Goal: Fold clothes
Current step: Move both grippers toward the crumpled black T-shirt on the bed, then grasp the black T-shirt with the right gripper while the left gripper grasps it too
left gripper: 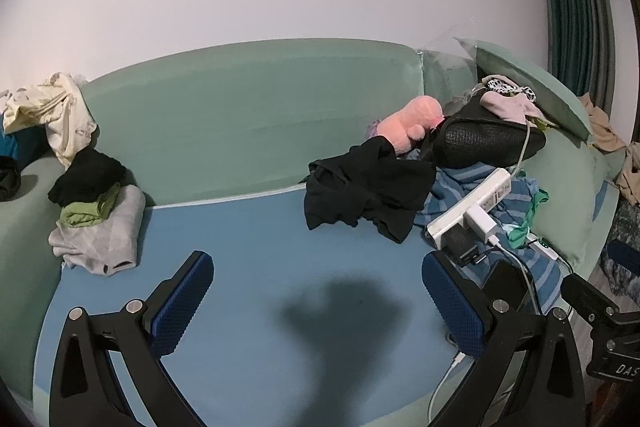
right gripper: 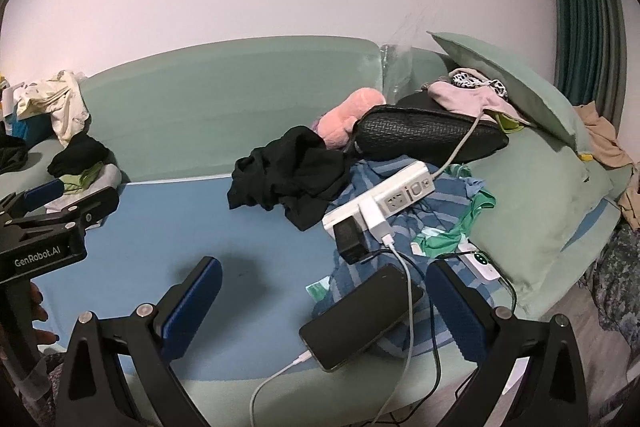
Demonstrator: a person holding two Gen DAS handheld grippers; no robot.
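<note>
A crumpled black garment [left gripper: 368,187] [right gripper: 288,171] lies at the back of the blue seat cover [left gripper: 260,267] [right gripper: 180,227]. Right of it sits a blue striped cloth [left gripper: 520,211] [right gripper: 432,211] under a power strip. At the left stands a stack of folded clothes [left gripper: 96,219] [right gripper: 86,167], grey below, green and black on top. My left gripper [left gripper: 316,291] hovers open over the bare cover, nothing between its blue pads. Also open and holding nothing is my right gripper [right gripper: 324,299], above a phone at the seat's front edge.
A white power strip [left gripper: 472,207] [right gripper: 384,199] with chargers and cables lies on the striped cloth. A black phone [right gripper: 360,315] is plugged in. Behind are a pink plush [left gripper: 412,123] [right gripper: 348,115], a black bag [left gripper: 488,143] [right gripper: 428,139], a green pillow [right gripper: 532,187] and cream clothes [left gripper: 52,111].
</note>
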